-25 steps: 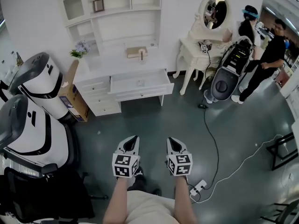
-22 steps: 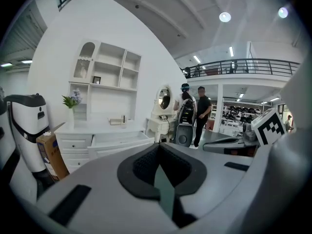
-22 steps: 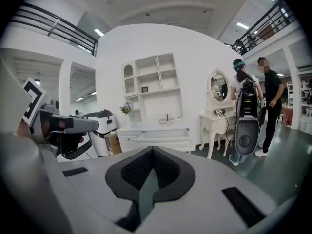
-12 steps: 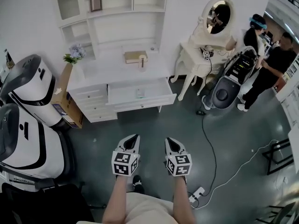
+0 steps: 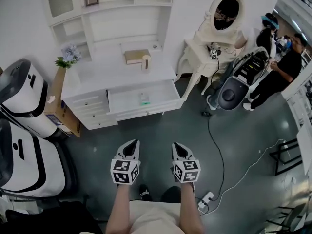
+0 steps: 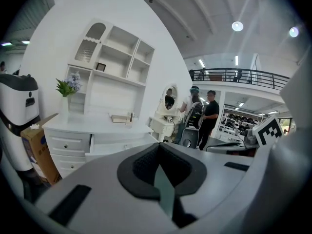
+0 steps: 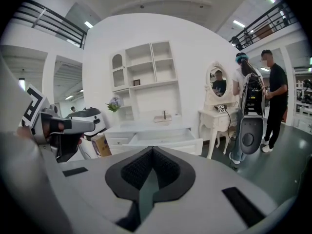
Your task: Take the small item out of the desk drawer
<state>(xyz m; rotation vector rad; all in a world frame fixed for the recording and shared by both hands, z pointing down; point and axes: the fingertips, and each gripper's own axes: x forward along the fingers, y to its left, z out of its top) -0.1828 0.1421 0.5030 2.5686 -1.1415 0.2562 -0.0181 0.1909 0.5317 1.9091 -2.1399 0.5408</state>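
So the big white desk with its worktop [image 5: 117, 72] sits up against the wall, and its wide middle drawer [image 5: 165, 92] is pulled open. The left gripper [image 5: 132, 144] and right gripper [image 5: 176, 146] hang side by side over the dark floor [image 5: 234, 130], well apart from the desk. Both are empty, with fingers [image 6: 141, 165] squeezed fully together. The small item [image 5: 145, 100], a little greenish thing, lies in the open drawer around the middle.
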